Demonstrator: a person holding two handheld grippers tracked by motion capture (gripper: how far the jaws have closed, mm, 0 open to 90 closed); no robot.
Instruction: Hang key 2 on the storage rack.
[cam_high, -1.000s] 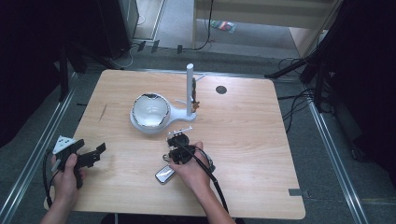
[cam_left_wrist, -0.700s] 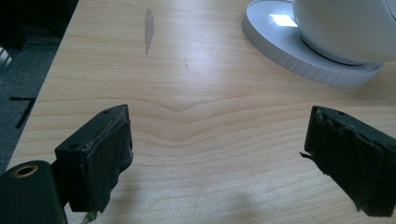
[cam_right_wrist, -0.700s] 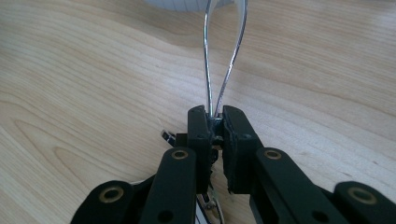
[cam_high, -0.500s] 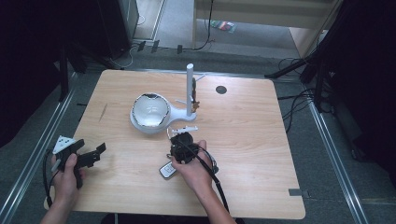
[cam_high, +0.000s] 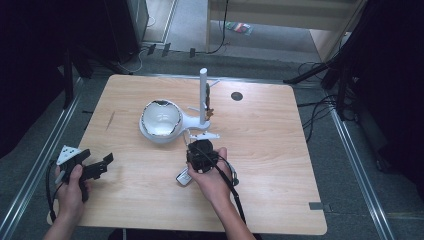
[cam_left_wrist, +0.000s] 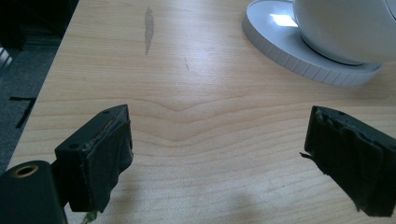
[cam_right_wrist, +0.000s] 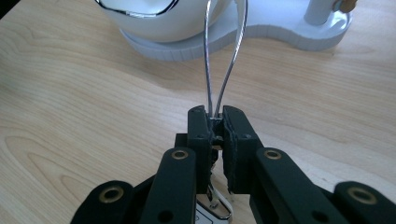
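A thin silver wire loop (cam_right_wrist: 223, 56) sticks out from my right gripper (cam_right_wrist: 215, 123), which is shut on its lower end. The loop reaches toward the white bowl (cam_right_wrist: 159, 18). A small silver tag (cam_right_wrist: 212, 210) hangs under the jaws and lies by the hand as a silver piece (cam_high: 184, 177). From above, my right gripper (cam_high: 200, 150) sits just in front of the white stand's base (cam_high: 202, 135). My left gripper (cam_high: 102, 165) stays at the table's front left. Its jaws stand wide apart with only bare wood between them (cam_left_wrist: 215, 154).
The white stand carries a bowl (cam_high: 161, 120) on a round foot and an upright post (cam_high: 203, 95) with short arms. A small brown item (cam_high: 210, 107) hangs from one arm. A dark round hole (cam_high: 236, 95) marks the table behind it. A cable trails from each gripper.
My right gripper has lifted slightly and shifted right, closer to the stand, and the silver tag has followed it. The left gripper has stayed put.
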